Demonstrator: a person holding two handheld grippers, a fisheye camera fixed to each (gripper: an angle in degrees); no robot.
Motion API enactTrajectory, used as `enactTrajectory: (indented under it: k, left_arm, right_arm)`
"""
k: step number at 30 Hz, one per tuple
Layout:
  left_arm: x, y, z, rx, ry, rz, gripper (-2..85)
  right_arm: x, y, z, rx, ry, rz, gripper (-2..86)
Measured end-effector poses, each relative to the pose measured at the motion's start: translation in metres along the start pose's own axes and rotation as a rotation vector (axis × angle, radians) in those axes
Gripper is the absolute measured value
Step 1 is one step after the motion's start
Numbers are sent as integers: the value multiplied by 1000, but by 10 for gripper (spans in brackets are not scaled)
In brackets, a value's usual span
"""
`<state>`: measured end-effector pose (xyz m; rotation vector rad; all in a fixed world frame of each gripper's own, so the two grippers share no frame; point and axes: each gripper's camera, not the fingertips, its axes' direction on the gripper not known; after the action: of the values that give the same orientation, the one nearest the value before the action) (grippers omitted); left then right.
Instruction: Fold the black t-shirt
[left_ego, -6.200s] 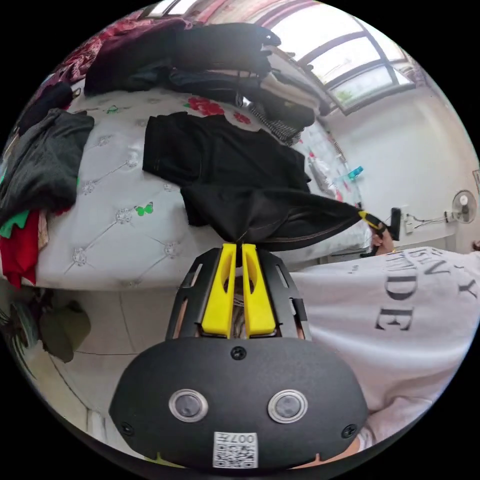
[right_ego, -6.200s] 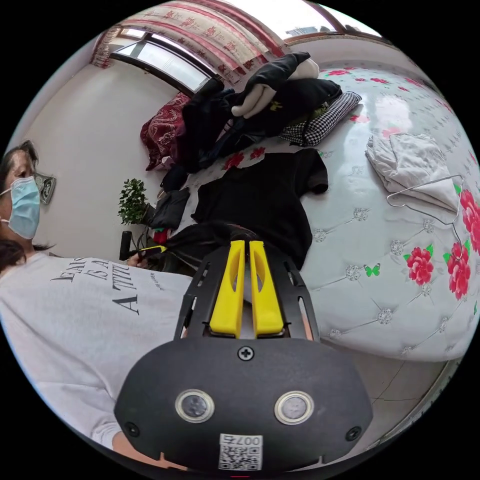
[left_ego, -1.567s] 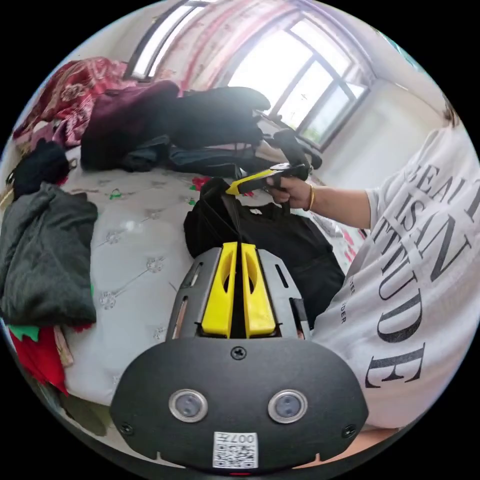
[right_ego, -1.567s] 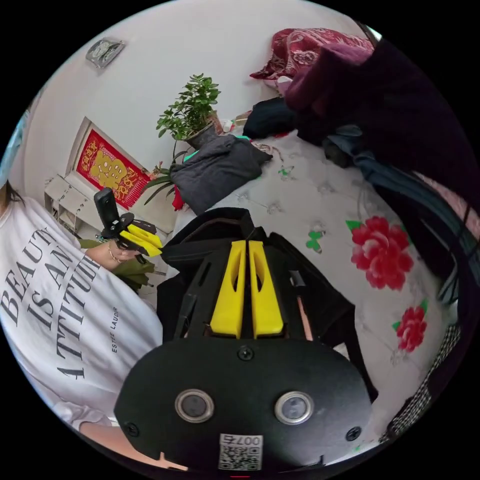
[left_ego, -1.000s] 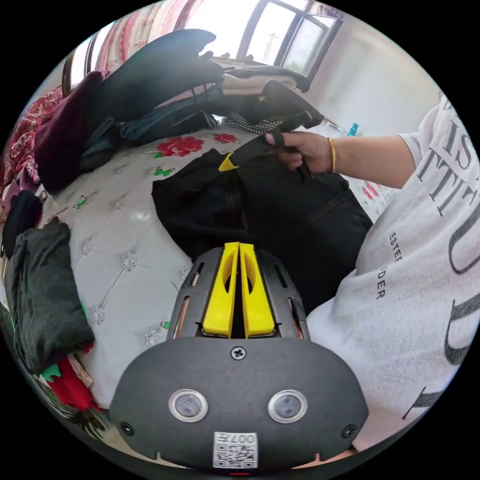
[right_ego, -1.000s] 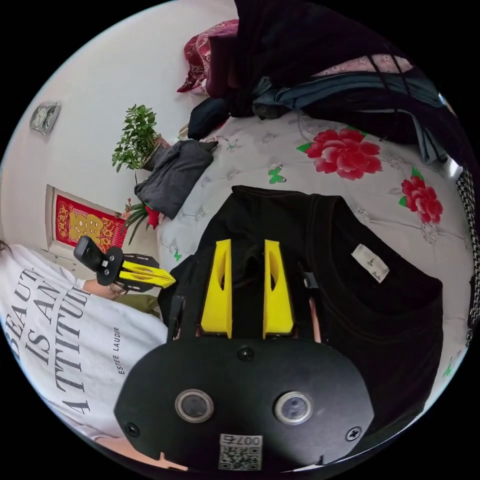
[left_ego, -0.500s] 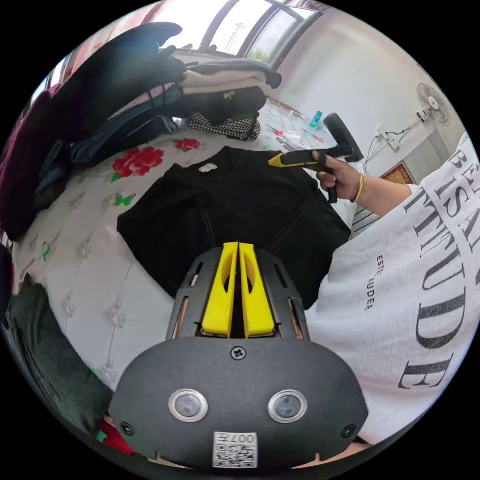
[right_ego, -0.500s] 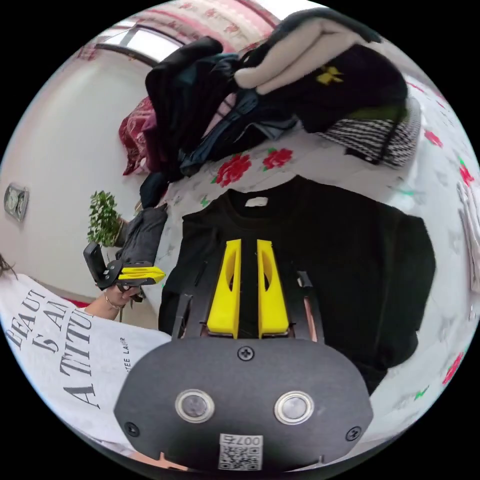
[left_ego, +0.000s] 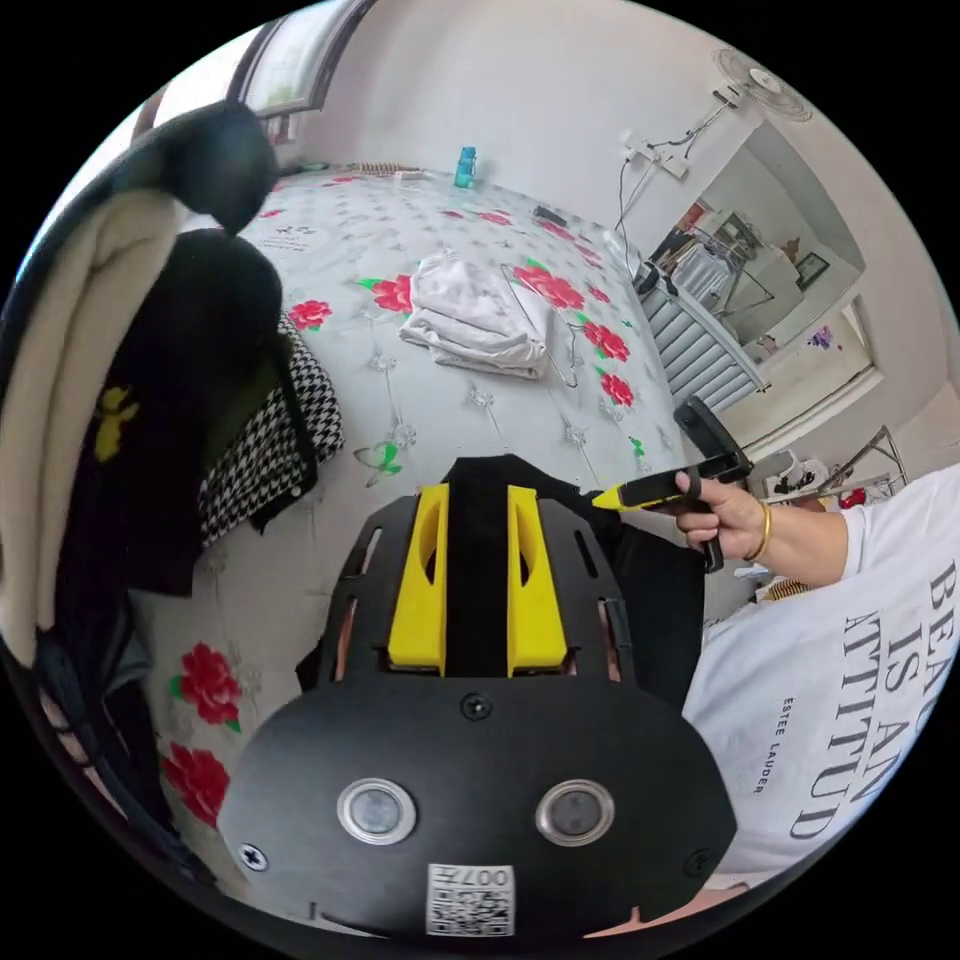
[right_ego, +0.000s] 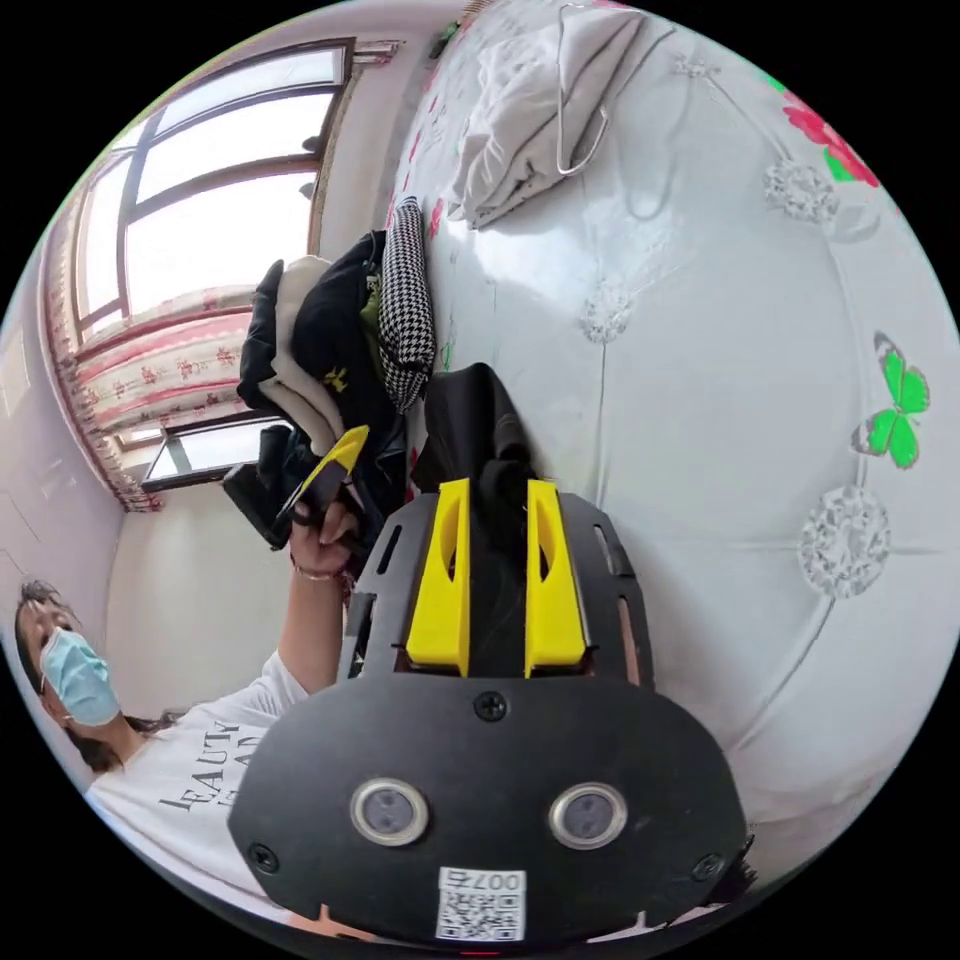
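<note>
I am at a white quilted bed printed with red flowers and green butterflies, in a room with white walls and a big window hung with a red-patterned curtain. At the left of the left gripper view sits 1 heap of dark and cream clothes on a black-and-white houndstooth piece; farther right lies 1 folded white garment with 1 wire hanger on it.

The black cotton t-shirt lies on the bed under both my tools. My left tongs are parted a moderate way, with black cloth showing between the yellow jaws; I cannot tell whether they press it. In the right gripper view my right tongs are parted about as far, with a raised bunch of the shirt between and beyond the tips, not clamped.
</note>
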<state>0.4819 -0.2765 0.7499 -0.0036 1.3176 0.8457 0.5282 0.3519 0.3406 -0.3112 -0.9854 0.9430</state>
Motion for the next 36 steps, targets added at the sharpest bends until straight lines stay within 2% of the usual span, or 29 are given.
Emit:
enactTrajectory:
  k: [3,5,7,9,11,12,14,16,18,20,22,24,26,30,32,34,36]
  left_arm:
    - [-5,-53,53,-135,50,17,131]
    - [4,-83,102,-326,90,66,142]
    - [18,-94,130,-403,86,137,142]
    - [32,-101,153,-461,63,187,128]
    - [44,-108,165,-485,-50,234,88]
    - [45,-109,168,-500,-66,239,77]
    - [52,-109,175,-532,-188,301,3]
    - [52,-107,177,-534,-189,314,-4]
    - [46,-104,168,-474,-110,264,-6]
    - [31,-92,131,-269,19,151,-5]
    - [19,-79,107,-152,71,89,1]
    - [20,-72,97,-104,85,140,25]
    - [38,-78,113,-211,119,288,89]
    - [76,-84,171,-494,169,498,126]
    - [99,-76,212,-650,65,604,89]
    - [111,-73,214,-621,-73,693,43]
    - [109,-75,217,-649,-68,662,7]
  right_arm:
    - [-4,1,-20,50,-22,-126,8]
    - [-36,16,-41,59,124,-415,3]
    - [-45,27,-44,-21,231,-533,2]
    - [-36,30,-47,-95,207,-525,3]
    - [-11,27,-54,-131,84,-420,5]
    - [-4,25,-57,-125,63,-385,5]
    - [25,21,-69,-73,-31,-250,3]
    - [37,19,-79,-55,-90,-207,1]
    - [26,24,-97,-14,-38,-311,0]
    - [-5,40,-117,-42,34,-554,0]
    - [-17,52,-125,-93,63,-671,1]
    - [-13,54,-124,-166,62,-670,4]
    - [7,49,-121,-199,29,-575,11]
    - [31,44,-127,-166,-95,-420,17]
    - [32,49,-124,-181,-79,-418,14]
    - [33,52,-121,-208,-57,-421,8]
    - [35,55,-122,-218,-32,-423,4]
